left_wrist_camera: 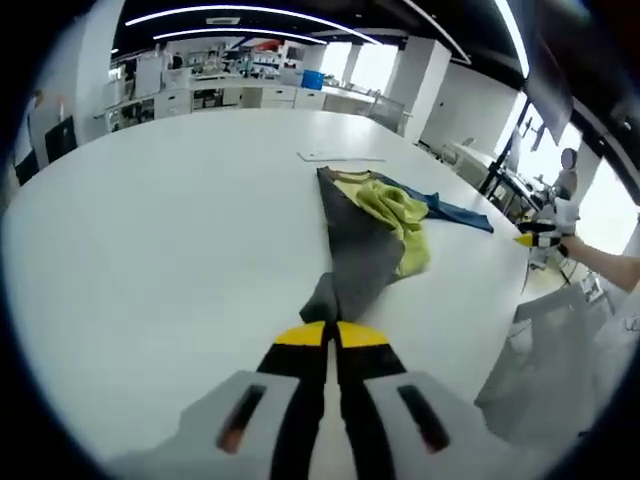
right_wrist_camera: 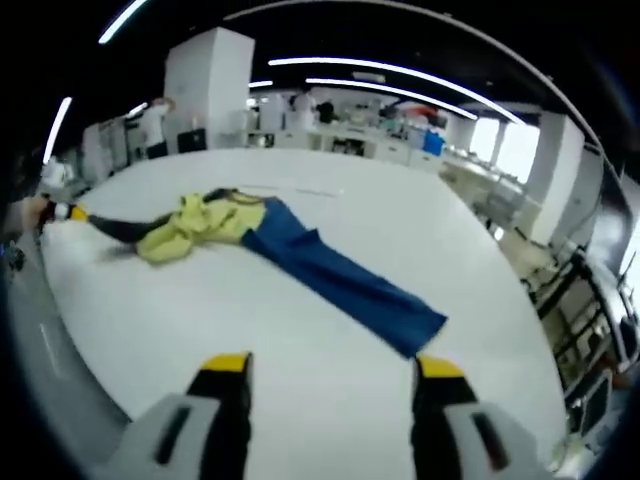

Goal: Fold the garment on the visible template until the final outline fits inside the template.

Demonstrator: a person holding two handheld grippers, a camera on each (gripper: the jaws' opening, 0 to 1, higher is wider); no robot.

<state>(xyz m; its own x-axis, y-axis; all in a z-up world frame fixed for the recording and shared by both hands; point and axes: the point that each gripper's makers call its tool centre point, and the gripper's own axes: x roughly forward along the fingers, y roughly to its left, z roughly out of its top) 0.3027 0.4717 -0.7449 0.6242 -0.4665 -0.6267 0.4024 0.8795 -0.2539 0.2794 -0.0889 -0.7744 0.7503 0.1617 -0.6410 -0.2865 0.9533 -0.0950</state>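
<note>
Jaws first, nearest to me: my left gripper (left_wrist_camera: 331, 335) is clenched, yellow tips pressed together w/ a pinch of the garment's (left_wrist_camera: 365, 250) gray end caught between them, right on the white table (left_wrist_camera: 150, 260). From that pinch the gray cloth widens out away from me, then there's a crumpled yellow-green lump (left_wrist_camera: 395, 212) bunched on top of it, and past that a blue strip (left_wrist_camera: 455, 212) runs off to the right in the left gripper view. So it's all one rumpled heap, not flat at all. Further back on the table a thin pale flat sheet or strip (left_wrist_camera: 340, 156) lies beyond the garment, apart from it; can't tell if that's the template. At the right edge of that view my other gripper pokes in, w/ a bare forearm (left_wrist_camera: 610, 262) behind it.

Right gripper (right_wrist_camera: 330, 375) is released, jaws spread wide, nothing between them, just bare tabletop (right_wrist_camera: 330, 420) under them. The blue leg-like end (right_wrist_camera: 350, 280) of the garment stops just ahead of the right-hand tip, near but not touching afaict. Following it back, the blue goes into the yellow-green bunch (right_wrist_camera: 195, 225), then a dark gray bit stretches to the far left where my left gripper has it.

Way in the background: office counters and shelving (left_wrist_camera: 230, 85), white pillars (right_wrist_camera: 205, 90), long ceiling light strips (right_wrist_camera: 390, 85).
</note>
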